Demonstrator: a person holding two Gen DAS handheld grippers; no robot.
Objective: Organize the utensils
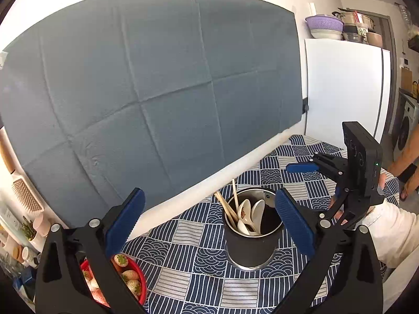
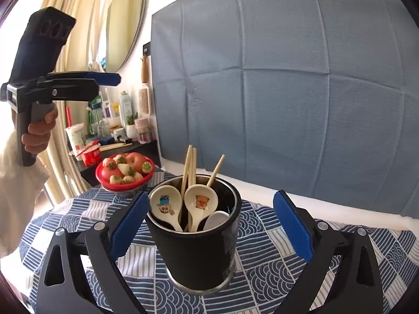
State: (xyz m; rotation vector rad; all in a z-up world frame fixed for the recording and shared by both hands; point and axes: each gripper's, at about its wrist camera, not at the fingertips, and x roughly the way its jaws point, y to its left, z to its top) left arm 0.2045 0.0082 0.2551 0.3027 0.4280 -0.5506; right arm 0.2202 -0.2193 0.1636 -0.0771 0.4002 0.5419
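A lived-in home: a white fridge (image 1: 345,89) topped with stacked bowls and a purple plastic colander (image 1: 324,23); a front-loading washing machine (image 1: 404,128); an oval wall mirror (image 2: 125,26); cream curtains (image 2: 76,26).

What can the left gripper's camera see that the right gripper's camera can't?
Only the left view shows the white fridge topped with a purple colander. Only the right view shows the round wall mirror and the cartoon pictures on the cream ceramic spoons. Both show the black metal utensil cup, wooden chopsticks and red fruit bowl.
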